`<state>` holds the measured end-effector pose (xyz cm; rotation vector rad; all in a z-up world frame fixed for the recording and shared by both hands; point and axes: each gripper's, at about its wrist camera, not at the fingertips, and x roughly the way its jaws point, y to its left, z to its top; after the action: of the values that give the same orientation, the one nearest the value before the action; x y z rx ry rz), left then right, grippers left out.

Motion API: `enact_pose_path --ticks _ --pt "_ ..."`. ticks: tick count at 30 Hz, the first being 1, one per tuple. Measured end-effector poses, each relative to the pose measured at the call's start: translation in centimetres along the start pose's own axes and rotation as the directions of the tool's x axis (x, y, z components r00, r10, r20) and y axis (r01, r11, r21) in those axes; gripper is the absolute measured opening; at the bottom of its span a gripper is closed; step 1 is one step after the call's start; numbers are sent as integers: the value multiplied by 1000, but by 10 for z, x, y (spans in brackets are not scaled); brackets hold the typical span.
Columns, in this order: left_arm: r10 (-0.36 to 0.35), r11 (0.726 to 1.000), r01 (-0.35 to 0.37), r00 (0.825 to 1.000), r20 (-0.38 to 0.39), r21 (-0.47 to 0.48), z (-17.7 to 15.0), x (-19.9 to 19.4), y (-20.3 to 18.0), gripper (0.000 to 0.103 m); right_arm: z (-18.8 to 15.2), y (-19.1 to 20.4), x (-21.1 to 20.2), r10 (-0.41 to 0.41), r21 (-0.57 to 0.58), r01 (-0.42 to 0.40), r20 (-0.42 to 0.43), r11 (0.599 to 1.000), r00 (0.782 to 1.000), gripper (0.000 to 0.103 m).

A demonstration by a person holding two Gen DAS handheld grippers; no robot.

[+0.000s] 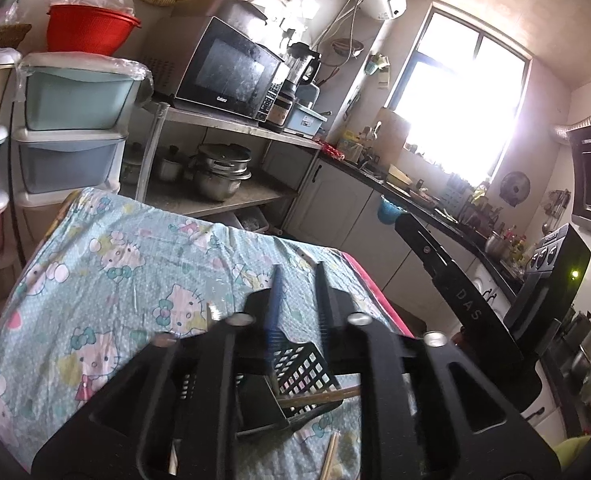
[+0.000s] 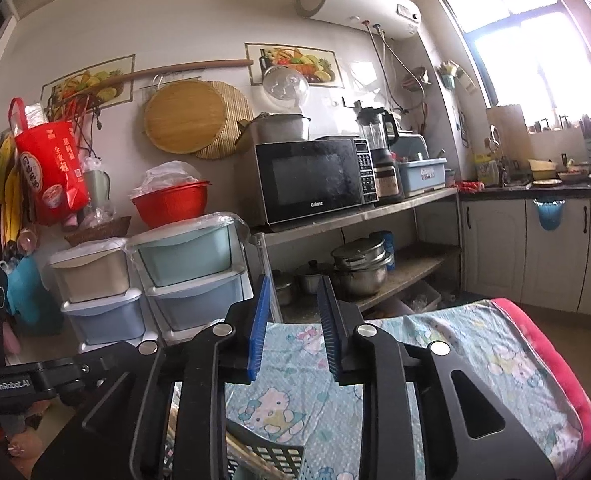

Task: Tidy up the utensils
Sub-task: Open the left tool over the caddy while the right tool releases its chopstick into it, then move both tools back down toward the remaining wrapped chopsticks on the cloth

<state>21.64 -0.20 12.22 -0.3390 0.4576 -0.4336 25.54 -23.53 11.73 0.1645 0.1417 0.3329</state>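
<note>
My left gripper [image 1: 297, 276] is open and empty above a table covered with a Hello Kitty cloth [image 1: 115, 264]. Below its fingers sits a black perforated utensil basket [image 1: 301, 376] with a wooden chopstick [image 1: 319, 396] lying across its rim. Another pair of chopsticks [image 1: 331, 456] lies on the cloth near the bottom edge. The right gripper's body [image 1: 467, 304] shows at the right. My right gripper [image 2: 293, 288] is open and empty, its blue pads apart above the cloth [image 2: 455, 344]. The basket's corner [image 2: 271, 456] with chopsticks in it shows at the bottom of the right wrist view.
A metal shelf [image 2: 355, 216] behind the table holds a microwave [image 2: 315, 178], a blender [image 2: 379, 152] and pots [image 2: 359, 268]. Stacked plastic drawers [image 2: 187, 272] and a red bowl [image 2: 171, 202] stand at the left. Kitchen cabinets [image 2: 535, 248] and a counter run under the window at the right.
</note>
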Motion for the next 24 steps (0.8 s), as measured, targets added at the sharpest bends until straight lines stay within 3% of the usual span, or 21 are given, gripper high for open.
enact_pose_path --ticks 5,13,24 --pt "10 1000 -10 1000 -8 -10 -3 -2 2 39 -5 -9 -4 -22 26 23 -24 999 999 27" --pt "12 1000 -12 999 -31 -3 -11 -12 -3 63 -12 -18 -14 -45 45 48 -76 998 996 34" --pt "45 999 -43 997 -64 24 -28 -20 -10 83 -29 -24 -35 -47 56 57 -178 997 983 47"
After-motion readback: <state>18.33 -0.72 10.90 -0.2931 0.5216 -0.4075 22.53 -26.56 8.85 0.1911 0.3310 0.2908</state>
